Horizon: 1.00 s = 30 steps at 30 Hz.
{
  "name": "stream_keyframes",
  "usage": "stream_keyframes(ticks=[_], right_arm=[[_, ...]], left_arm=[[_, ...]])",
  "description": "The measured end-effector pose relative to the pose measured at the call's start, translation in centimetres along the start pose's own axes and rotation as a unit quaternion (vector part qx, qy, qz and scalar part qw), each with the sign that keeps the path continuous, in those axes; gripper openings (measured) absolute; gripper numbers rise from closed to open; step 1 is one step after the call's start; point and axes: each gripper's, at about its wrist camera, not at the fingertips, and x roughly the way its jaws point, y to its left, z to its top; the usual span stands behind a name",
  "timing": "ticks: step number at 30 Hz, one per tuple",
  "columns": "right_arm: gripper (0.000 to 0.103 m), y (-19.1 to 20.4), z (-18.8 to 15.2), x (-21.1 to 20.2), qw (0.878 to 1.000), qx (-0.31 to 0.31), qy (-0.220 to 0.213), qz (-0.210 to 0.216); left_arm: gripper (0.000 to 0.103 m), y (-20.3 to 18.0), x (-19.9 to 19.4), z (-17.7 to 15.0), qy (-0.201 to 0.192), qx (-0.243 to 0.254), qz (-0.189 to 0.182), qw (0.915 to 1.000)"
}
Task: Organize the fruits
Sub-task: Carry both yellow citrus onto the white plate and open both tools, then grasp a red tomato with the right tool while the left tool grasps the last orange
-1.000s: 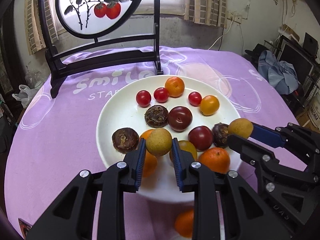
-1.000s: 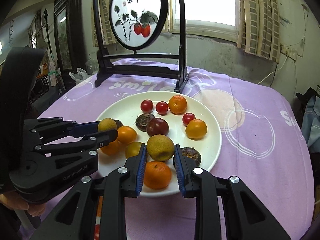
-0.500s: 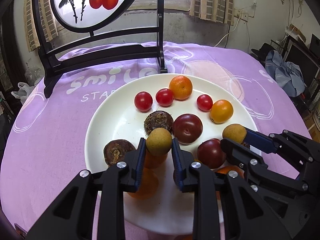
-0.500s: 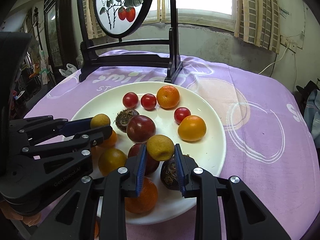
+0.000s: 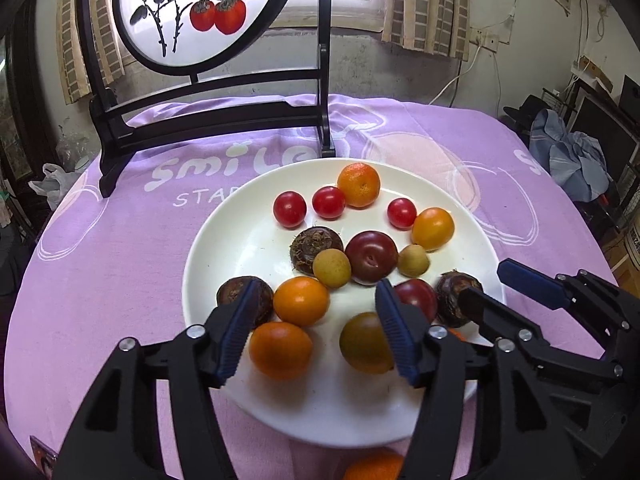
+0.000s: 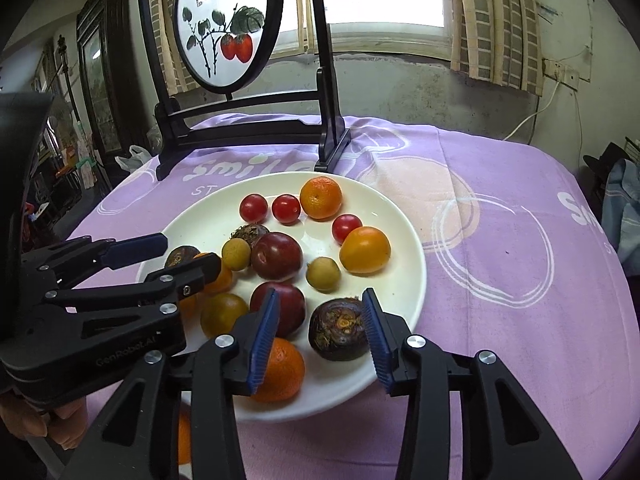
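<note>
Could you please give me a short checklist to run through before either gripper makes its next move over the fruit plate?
1. Left gripper open and holding nothing: ok.
2. Right gripper open and holding nothing: ok.
3. Both yellow-green longans lying on the white plate, clear of the jaws: ok.
4. No fruit off the plate: not ok, an orange fruit lies on the purple cloth at the near rim.
5. Fruits sorted by kind: not ok, kinds are mixed.

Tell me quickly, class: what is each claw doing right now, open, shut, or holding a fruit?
Left claw: open, holding nothing, above the round white plate.
Right claw: open, holding nothing, above the same plate.
</note>
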Motion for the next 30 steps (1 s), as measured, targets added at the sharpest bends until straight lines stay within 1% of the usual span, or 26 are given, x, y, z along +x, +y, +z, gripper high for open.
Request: stream_keyframes(ticks=[5,12,15,17,20,25,27,29,30], right_arm=[[0.045,0.6,-1.3,-1.7,1.0,-0.01,0.002,-0.002],[0.047,1.9,-3.8,-4.6,1.0,-0.018,0.003,0.004],[0.05,2.5,-5.1,-5.7,1.0,-0.021,0.002,0.009],[0.05,3.1,-6.2,-6.3,1.0,-0.026,0.006,0.013],[0.051,3.8,-7.6,-7.0,0.999,-0.033,0.015,0.019],[0.051,5.2,-10.1,-7.8,0.998,-0.043,0.031,0.03],[0.052,5.9,-11.0,-7.9,0.998,-0.048,0.039,0.032],[0.052,6.9,-12.1,-8.1,0.996,-0.059,0.046,0.042],[0.052,7.3,-12.6,-8.1,0.996,-0.066,0.05,0.044]], left_arm=[[0.068,0.1,-2.3,-0.8,-0.011,-0.003,-0.003,0.9999],[0.07,0.1,-5.4,-2.9,-0.017,-0.003,-0.003,0.9998],[0.071,0.2,-6.8,-4.3,-0.02,-0.006,-0.004,0.9998],[0.076,0.4,-7.4,-5.1,-0.021,-0.006,-0.003,0.9998],[0.077,0.7,-8.3,-6.7,-0.021,-0.011,0.0,0.9997],[0.078,1.6,-9.0,-9.4,-0.015,-0.025,-0.006,0.9996],[0.079,1.9,-9.3,-10.5,-0.021,-0.027,0.004,0.9994],[0.085,2.2,-9.5,-11.3,-0.023,-0.027,0.011,0.9993],[0.086,2.5,-9.6,-11.6,-0.023,-0.03,0.012,0.9992]])
